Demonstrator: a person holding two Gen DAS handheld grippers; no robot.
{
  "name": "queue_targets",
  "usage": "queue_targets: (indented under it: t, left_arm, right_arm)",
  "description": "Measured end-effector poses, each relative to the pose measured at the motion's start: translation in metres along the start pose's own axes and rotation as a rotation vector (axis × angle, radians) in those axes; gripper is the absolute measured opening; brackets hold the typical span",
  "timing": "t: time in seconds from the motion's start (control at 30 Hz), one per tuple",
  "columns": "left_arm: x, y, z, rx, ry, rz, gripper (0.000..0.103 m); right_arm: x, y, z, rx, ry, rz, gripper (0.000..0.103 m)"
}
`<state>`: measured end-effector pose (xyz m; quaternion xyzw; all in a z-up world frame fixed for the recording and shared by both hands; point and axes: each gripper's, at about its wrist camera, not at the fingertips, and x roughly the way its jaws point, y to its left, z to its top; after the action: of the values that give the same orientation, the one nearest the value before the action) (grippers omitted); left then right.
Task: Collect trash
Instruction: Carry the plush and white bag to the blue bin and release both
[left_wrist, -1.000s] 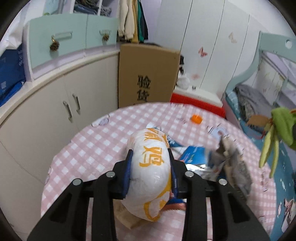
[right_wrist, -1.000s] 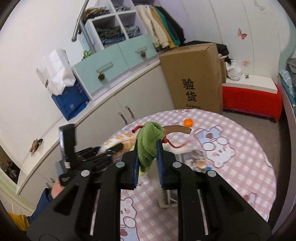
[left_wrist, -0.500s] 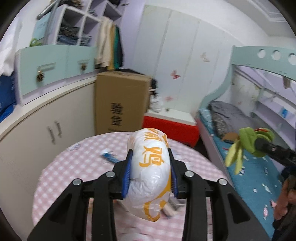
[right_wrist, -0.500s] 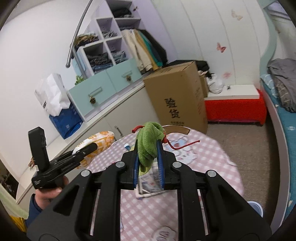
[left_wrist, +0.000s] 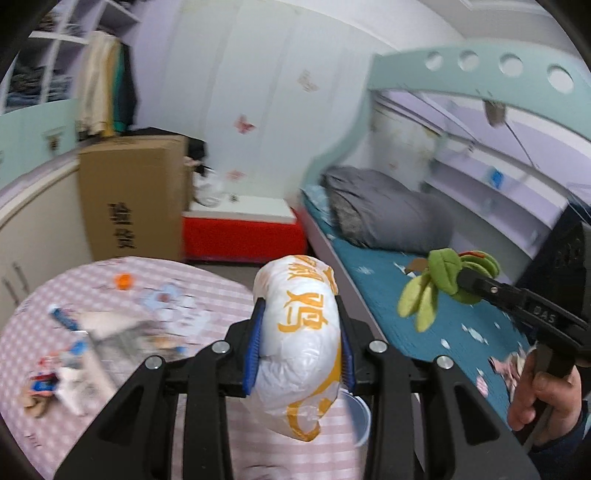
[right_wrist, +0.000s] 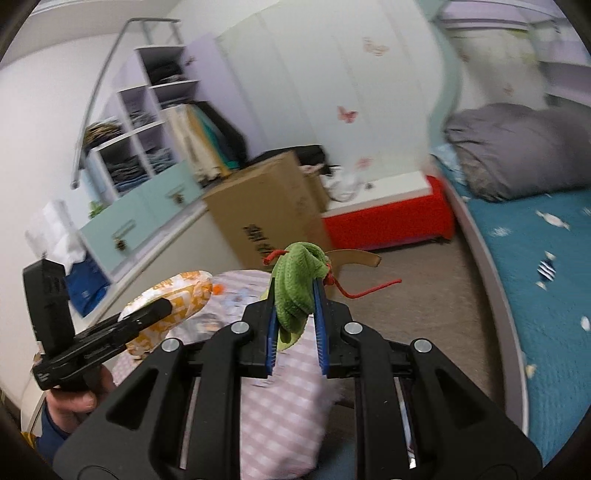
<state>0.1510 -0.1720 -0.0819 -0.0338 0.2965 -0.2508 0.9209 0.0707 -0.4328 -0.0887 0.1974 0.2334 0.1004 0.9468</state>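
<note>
Squeezing my left tongs (left_wrist: 298, 345) across the middle of the puffy white bag (left_wrist: 301, 347), centre frame beside the table (left_wrist: 122, 299): light, crinkly, slippery. My right tongs (right_wrist: 297, 295) pinch the limp green rag (right_wrist: 297, 284), soft and weightless.

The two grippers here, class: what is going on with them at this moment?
A person holds a gripper in each hand. The left gripper is clamped on a white and orange plastic bag. The right gripper is clamped on a green cloth item with a red string. Both are held up in the air, while more litter lies on the pink checked table.
</note>
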Motion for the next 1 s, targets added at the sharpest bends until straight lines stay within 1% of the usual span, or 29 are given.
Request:
queue_targets:
  t: [0.1, 0.2, 0.27, 0.33, 0.5, 0.67, 0.8, 0.9, 0.93, 1.0]
  left_arm:
    - [0.031, -0.031, -0.005, 0.038, 0.063, -0.041, 0.034]
    - [0.063, -0.059, -0.013, 0.063, 0.133, -0.077, 0.034]
    - [0.088, -0.076, -0.024, 0.079, 0.190, -0.097, 0.034]
    - [0.113, -0.092, -0.036, 0.094, 0.247, -0.106, 0.034]
    - [0.162, -0.118, -0.060, 0.118, 0.354, -0.110, 0.034]
    - [0.202, -0.133, -0.080, 0.143, 0.435, -0.085, 0.034]
    - [0.230, -0.136, -0.092, 0.152, 0.492, -0.060, 0.034]
    - [0.250, -0.134, -0.100, 0.153, 0.540, -0.046, 0.034]
    - [0.257, -0.135, -0.103, 0.152, 0.556, -0.041, 0.034]
    - [0.272, -0.136, -0.112, 0.151, 0.592, -0.031, 0.034]
  right_arm:
    - [-0.008, -0.036, -0.009, 0.038, 0.007, -0.071, 0.017]
    - [-0.008, -0.071, -0.022, 0.080, 0.040, -0.140, 0.017]
    - [-0.003, -0.097, -0.035, 0.124, 0.078, -0.178, 0.017]
    - [0.003, -0.115, -0.047, 0.149, 0.111, -0.211, 0.017]
    - [0.030, -0.160, -0.082, 0.219, 0.217, -0.262, 0.017]
    - [0.060, -0.196, -0.111, 0.284, 0.310, -0.291, 0.017]
    - [0.084, -0.212, -0.130, 0.325, 0.371, -0.299, 0.017]
    - [0.101, -0.230, -0.145, 0.364, 0.413, -0.297, 0.017]
    - [0.105, -0.235, -0.149, 0.374, 0.424, -0.298, 0.020]
    - [0.116, -0.247, -0.160, 0.412, 0.452, -0.287, 0.020]
